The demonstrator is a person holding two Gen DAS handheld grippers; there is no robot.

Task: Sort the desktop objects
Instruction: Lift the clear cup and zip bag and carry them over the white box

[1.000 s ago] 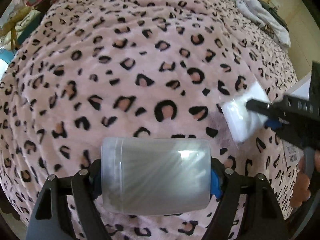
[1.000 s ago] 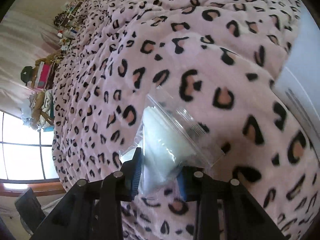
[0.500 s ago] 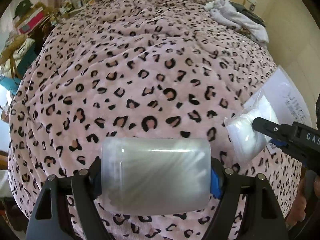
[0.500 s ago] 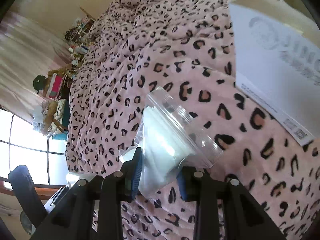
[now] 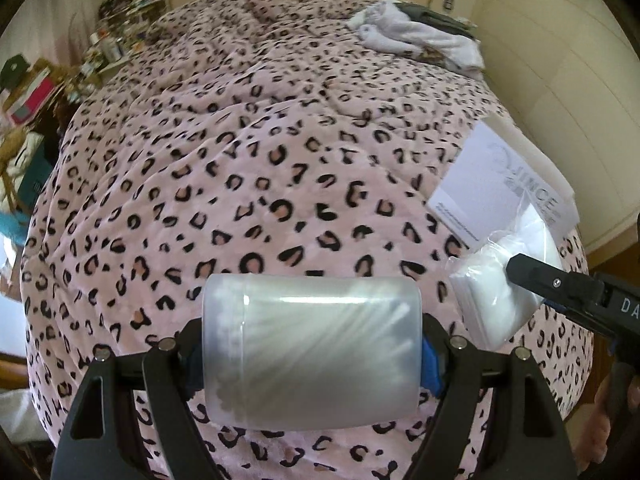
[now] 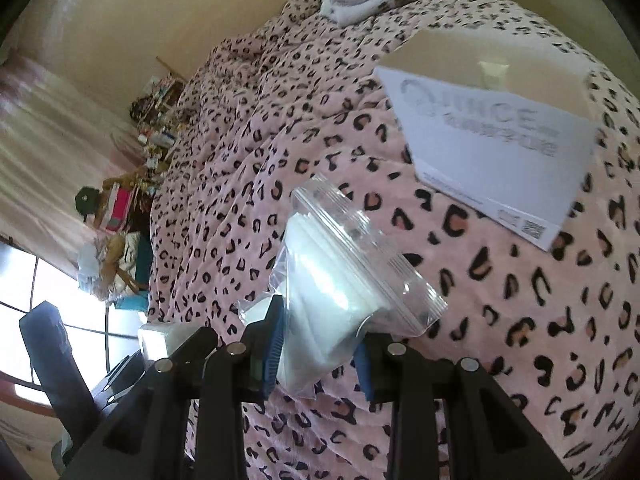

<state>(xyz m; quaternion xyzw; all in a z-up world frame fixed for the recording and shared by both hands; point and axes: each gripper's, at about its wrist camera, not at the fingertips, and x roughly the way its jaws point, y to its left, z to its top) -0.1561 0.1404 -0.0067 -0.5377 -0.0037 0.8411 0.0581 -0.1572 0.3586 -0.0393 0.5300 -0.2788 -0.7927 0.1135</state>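
My left gripper (image 5: 310, 354) is shut on a frosted plastic container (image 5: 312, 350), held sideways above the leopard-print blanket (image 5: 240, 160). My right gripper (image 6: 318, 354) is shut on a clear zip bag (image 6: 340, 276) with white contents, also lifted off the blanket. In the left wrist view the zip bag (image 5: 500, 288) and the right gripper's black finger (image 5: 556, 284) appear at the right edge. A white box (image 6: 492, 152) with grey lettering lies on the blanket beyond the bag; the same white box (image 5: 500, 184) shows at the right of the left wrist view.
A heap of white cloth (image 5: 416, 36) sits at the far end of the bed near the wall (image 5: 560, 80). Cluttered shelves (image 5: 112, 40) stand to the left. A window (image 6: 24, 320) shows at the lower left of the right wrist view.
Both grippers have risen well away from the blanket, each keeping its object. The white box and the far end of the bed have come into view.
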